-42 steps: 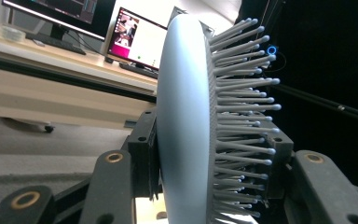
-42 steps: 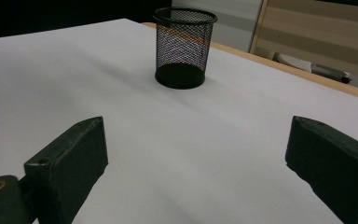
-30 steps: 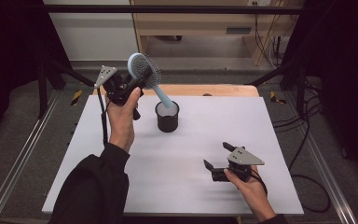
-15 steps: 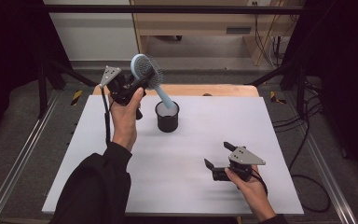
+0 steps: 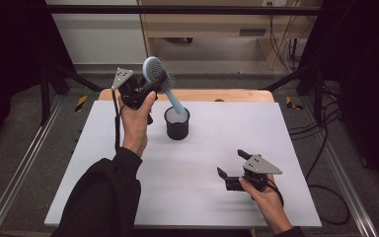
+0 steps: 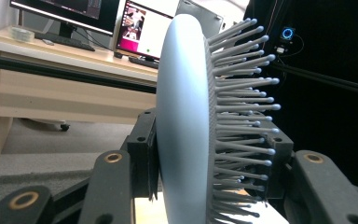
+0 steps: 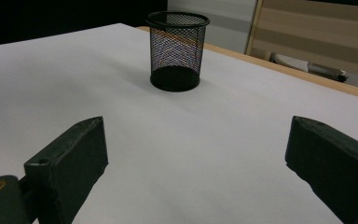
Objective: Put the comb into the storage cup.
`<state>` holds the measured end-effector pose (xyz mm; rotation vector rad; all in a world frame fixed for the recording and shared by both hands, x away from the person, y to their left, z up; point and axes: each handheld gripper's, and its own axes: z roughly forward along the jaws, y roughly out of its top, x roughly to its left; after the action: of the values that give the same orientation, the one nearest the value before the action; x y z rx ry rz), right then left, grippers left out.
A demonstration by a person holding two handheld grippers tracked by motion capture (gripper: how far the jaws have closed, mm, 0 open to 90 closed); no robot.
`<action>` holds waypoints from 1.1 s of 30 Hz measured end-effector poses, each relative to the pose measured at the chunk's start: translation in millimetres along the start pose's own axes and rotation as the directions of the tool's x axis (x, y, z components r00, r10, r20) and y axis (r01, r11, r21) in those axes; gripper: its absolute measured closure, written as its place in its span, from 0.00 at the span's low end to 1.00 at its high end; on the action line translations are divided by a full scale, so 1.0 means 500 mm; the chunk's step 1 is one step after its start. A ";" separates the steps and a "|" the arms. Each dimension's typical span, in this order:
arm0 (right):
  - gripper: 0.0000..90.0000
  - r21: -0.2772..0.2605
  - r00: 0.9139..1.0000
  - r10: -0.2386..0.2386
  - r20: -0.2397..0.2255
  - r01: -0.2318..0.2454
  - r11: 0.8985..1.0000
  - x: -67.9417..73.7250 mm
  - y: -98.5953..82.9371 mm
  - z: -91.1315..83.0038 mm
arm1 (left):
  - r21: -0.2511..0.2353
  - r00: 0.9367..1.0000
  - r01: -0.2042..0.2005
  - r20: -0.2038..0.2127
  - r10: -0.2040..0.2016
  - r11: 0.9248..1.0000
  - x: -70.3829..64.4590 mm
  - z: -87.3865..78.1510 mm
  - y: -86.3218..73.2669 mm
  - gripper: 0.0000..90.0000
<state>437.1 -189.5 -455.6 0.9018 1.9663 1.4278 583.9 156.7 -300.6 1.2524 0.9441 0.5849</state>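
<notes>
Brush: the left hand-held gripper (image 5: 145, 89) has its jaws clamped on the head of the pale blue hairbrush (image 5: 159, 79), held up in the air near the far edge of the surface (image 5: 128, 197), left of middle.
Handle: slants down to the right, tip right at the rim of the black mesh cup (image 5: 177, 123). Can't tell if it's actually inside.
What changed: not much tbh. Compared with a second ago the brush head sits a touch more to the right and closer over the cup; cup and right hand look the same.
Right side: right hand-held gripper (image 5: 234, 173) rests near the front right corner, jaws wide apart, nothing in them.
Left gripper view extra: super close look at the brush head (image 6: 186, 126) edge-on, bristles sticking out to the right, a jaw on each side of it.
Right gripper view extra: the mesh cup (image 7: 177, 51) standing upright, see-through sides, looks empty low down.
</notes>
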 end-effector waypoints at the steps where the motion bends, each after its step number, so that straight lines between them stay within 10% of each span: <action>1: 0.06 0.000 1.000 0.000 0.000 0.000 1.000 0.000 0.000 0.000 | 0.002 1.000 -0.003 0.001 0.003 1.000 0.000 0.001 0.000 0.57; 33: 0.06 0.002 1.000 -0.001 -0.008 0.001 1.000 0.002 0.000 0.000 | 0.063 0.997 -0.069 -0.020 0.070 0.996 0.013 0.030 -0.046 0.57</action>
<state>436.5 -188.6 -455.8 0.8966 1.9741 1.4318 597.2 148.5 -324.1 1.3414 0.9466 0.6292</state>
